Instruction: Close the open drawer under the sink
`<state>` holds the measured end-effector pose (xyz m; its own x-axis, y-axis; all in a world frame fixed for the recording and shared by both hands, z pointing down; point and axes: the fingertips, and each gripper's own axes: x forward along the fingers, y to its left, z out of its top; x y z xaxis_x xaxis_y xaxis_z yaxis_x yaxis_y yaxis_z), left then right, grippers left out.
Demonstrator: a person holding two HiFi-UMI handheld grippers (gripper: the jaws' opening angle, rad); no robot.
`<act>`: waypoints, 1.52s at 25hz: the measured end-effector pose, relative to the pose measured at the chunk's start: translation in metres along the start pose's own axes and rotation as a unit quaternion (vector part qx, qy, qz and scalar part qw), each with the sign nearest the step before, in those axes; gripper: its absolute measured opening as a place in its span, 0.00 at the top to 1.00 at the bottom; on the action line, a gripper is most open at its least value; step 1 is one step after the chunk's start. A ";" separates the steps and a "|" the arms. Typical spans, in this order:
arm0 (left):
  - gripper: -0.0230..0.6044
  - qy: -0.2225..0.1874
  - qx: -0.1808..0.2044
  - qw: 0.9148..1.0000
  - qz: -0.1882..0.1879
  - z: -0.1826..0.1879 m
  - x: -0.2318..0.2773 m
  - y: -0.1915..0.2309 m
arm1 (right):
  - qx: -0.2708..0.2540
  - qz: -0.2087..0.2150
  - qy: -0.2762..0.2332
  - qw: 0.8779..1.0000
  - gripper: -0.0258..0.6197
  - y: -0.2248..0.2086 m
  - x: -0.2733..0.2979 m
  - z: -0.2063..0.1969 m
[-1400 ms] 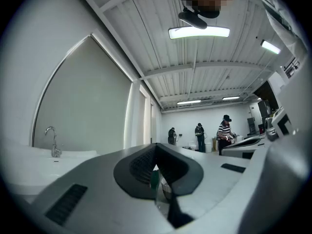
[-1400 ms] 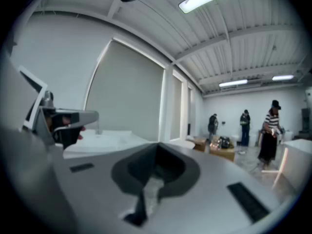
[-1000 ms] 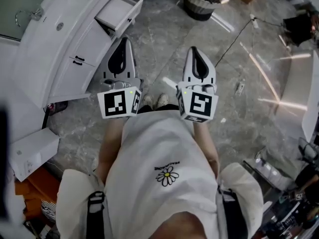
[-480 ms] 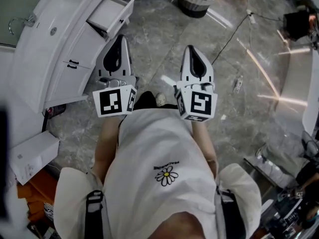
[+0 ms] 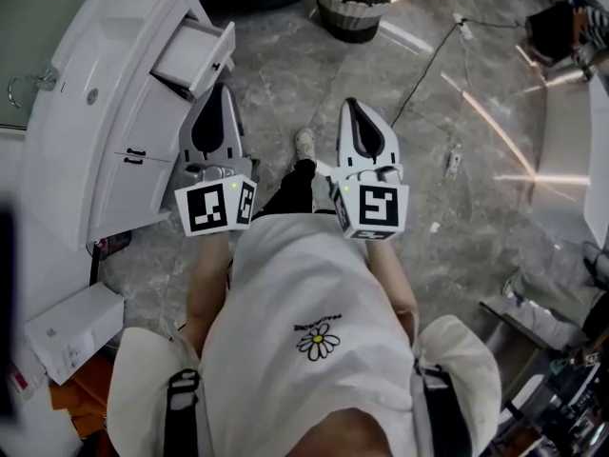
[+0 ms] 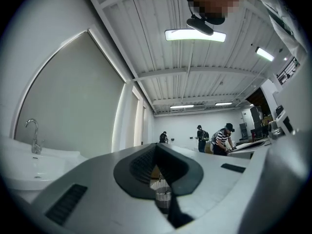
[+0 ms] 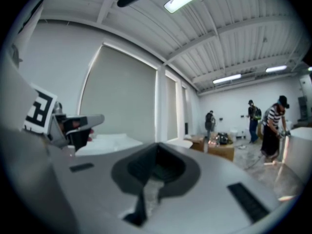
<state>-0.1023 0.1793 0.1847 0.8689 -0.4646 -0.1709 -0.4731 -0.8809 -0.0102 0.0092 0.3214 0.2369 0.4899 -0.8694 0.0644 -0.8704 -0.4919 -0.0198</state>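
The open drawer [image 5: 194,55] juts out of the white sink cabinet [image 5: 143,136], just under the sink [image 5: 76,84], its front standing well clear of the cabinet face. The left gripper [image 5: 221,91] hangs close beside the cabinet, its tip near the drawer front, jaws clenched and empty. The right gripper [image 5: 350,105] is farther from the cabinet, over the marble floor [image 5: 457,227], jaws likewise pressed together on nothing.
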 end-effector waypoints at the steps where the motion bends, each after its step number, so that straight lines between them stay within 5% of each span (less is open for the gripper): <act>1: 0.93 -0.001 0.001 1.000 -0.004 -0.003 0.005 0.000 | -0.002 0.003 0.003 1.000 0.91 0.001 0.005 -0.002; 8: 0.93 0.003 -0.013 1.000 -0.009 -0.027 0.065 0.008 | -0.054 0.055 -0.007 0.997 0.91 0.010 0.064 0.012; 22: 0.93 -0.009 -0.019 1.000 0.021 -0.044 0.242 0.054 | -0.076 0.107 0.016 0.991 0.91 -0.042 0.237 0.030; 32: 0.93 -0.020 -0.015 0.995 0.092 -0.044 0.290 0.116 | -0.069 0.166 0.009 0.984 0.91 -0.028 0.334 0.042; 38: 0.93 -0.021 -0.007 0.984 0.174 -0.043 0.275 0.152 | -0.080 0.237 0.001 0.968 0.91 0.008 0.363 0.046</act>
<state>0.0704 -0.0864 0.1787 0.6476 -0.7349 -0.2015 -0.7391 -0.6701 0.0686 0.1823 -0.0007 0.2137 0.0330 -0.9955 0.0885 -0.9940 -0.0235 0.1072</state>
